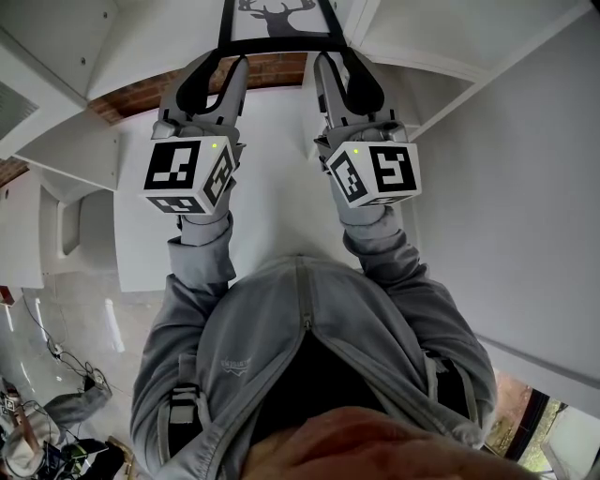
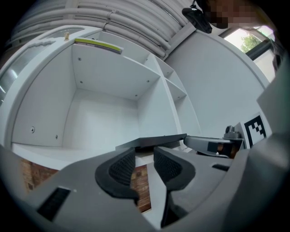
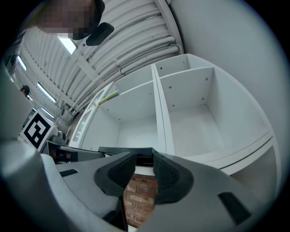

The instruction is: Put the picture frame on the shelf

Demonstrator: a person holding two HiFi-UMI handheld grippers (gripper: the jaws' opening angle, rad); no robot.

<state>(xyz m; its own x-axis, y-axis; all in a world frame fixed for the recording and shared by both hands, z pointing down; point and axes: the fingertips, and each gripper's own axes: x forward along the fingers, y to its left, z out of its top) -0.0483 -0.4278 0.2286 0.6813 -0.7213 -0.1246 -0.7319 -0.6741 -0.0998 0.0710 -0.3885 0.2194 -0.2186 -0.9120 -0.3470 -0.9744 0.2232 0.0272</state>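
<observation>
Black picture frame by shelf, L tongs & R tongs spread, tips at frame

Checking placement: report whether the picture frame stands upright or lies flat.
Flat: the picture frame shows edge-on, a thin level slab, in both gripper views.

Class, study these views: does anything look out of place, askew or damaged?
The picture frame is lying flat near the shelf's front edge, edge-on in both gripper views, not standing upright. Nothing looks spilled or damaged.
</observation>
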